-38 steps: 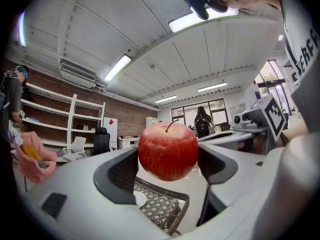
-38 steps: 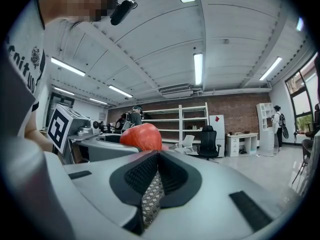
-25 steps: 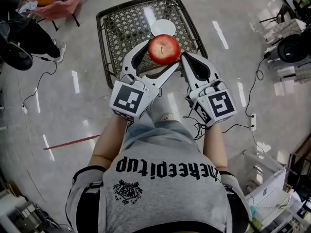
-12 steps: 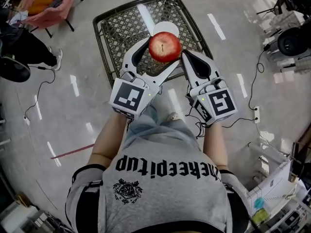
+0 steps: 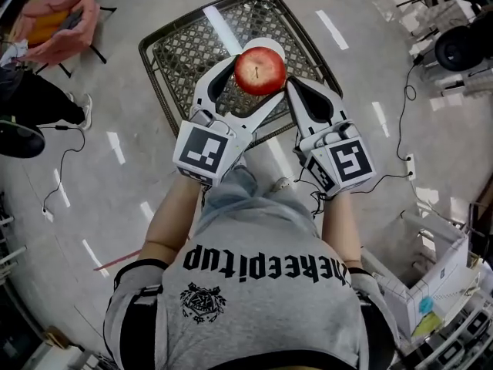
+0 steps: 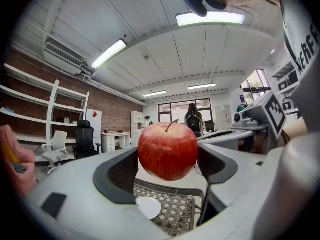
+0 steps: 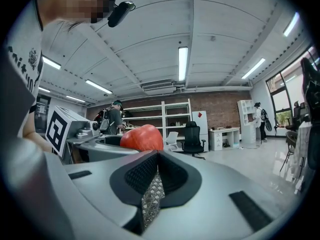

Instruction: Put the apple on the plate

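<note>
A red apple (image 5: 259,69) hangs in the air, and my left gripper (image 5: 258,81) is shut on it with one jaw on each side. In the left gripper view the apple (image 6: 168,151) fills the gap between the dark pads (image 6: 120,173). Under it a small white plate (image 5: 269,45) lies on the wire-mesh table (image 5: 185,52); the apple covers most of the plate from above. The plate (image 6: 148,207) also shows low in the left gripper view. My right gripper (image 5: 296,89) is shut on nothing, just right of the apple (image 7: 142,138).
The table stands on a glossy grey floor with cables (image 5: 54,191) trailing across it. A chair with pink cloth (image 5: 58,21) is at the far left. Boxes (image 5: 435,299) stand at the lower right and black equipment (image 5: 462,45) at the upper right.
Both grippers and the held apple have drifted slightly forward; the apple now overlaps the plate from above. Neither grip has altered.
</note>
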`<act>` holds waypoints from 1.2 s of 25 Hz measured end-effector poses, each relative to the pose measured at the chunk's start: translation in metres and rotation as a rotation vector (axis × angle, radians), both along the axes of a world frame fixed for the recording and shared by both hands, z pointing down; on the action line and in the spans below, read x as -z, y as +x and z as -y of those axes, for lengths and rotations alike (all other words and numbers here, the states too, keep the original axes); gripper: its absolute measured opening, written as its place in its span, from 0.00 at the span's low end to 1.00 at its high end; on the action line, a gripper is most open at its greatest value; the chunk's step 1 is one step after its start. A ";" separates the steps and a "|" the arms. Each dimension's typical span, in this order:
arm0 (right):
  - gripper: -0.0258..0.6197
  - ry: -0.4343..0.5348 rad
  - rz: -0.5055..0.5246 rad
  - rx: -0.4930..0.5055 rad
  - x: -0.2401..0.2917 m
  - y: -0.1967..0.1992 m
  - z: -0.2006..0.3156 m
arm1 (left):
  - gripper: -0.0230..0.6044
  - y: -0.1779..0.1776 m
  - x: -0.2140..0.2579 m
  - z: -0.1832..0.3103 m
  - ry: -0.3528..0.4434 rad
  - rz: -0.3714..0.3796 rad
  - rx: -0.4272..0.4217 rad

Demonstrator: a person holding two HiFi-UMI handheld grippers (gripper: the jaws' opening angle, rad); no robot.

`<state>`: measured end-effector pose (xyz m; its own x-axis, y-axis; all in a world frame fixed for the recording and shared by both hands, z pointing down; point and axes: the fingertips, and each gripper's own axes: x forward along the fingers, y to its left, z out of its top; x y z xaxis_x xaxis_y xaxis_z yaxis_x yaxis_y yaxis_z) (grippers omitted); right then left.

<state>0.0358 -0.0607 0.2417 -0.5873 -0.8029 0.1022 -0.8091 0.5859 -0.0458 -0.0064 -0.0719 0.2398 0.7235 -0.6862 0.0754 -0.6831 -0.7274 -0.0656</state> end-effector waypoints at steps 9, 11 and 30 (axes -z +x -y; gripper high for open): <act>0.08 -0.017 -0.012 -0.071 -0.012 -0.009 0.024 | 0.69 -0.007 -0.012 0.027 -0.018 -0.010 -0.073; 0.08 -0.022 -0.012 -0.085 -0.014 -0.011 0.029 | 0.69 -0.009 -0.014 0.033 -0.021 -0.007 -0.087; 0.07 -0.048 -0.032 -0.145 -0.029 -0.005 0.058 | 0.69 -0.006 -0.036 0.065 -0.064 0.008 -0.136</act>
<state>0.0307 -0.1190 0.2703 -0.4610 -0.8730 0.1594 -0.8867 0.4602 -0.0443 -0.0124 -0.1365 0.2762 0.8087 -0.5755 0.1219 -0.5776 -0.8160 -0.0211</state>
